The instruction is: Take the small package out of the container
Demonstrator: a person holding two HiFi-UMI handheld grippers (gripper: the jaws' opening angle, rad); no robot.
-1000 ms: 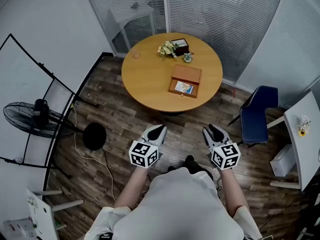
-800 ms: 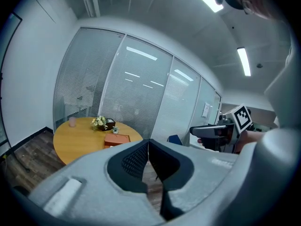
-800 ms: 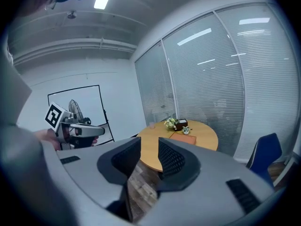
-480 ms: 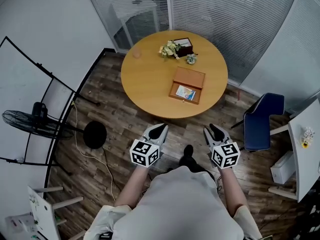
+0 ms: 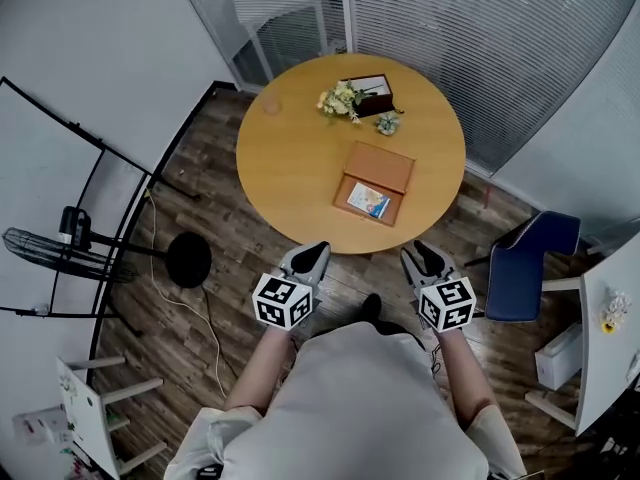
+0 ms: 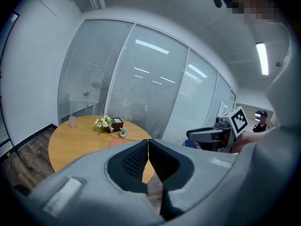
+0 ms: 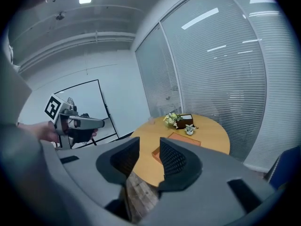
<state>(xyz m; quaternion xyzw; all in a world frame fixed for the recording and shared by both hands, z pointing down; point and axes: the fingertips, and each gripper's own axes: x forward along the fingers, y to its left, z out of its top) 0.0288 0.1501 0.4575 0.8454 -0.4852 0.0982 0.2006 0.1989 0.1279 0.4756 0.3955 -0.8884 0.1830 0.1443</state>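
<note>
Head view: container (image 5: 384, 167) lies open on the round table (image 5: 290, 163), with its lid laid back on the far side. The package (image 5: 367, 200) lies flat in the near half. Both grippers hang off the table's near edge, well apart from the container.

Left gripper (image 5: 313, 254): jaws together, nothing in them.

Right gripper (image 5: 419, 254): jaws apart and opening, with only floor and table edge showing between them.

My judgement: the package looks thin and light, probably with a glossy wrapper, so it may be slippery and easy to crush. Lying flat, it gives little to pinch. I would take it by 1 exposed edge or corner and close gently. The container may slide, so I would steady it with the left gripper.
</note>
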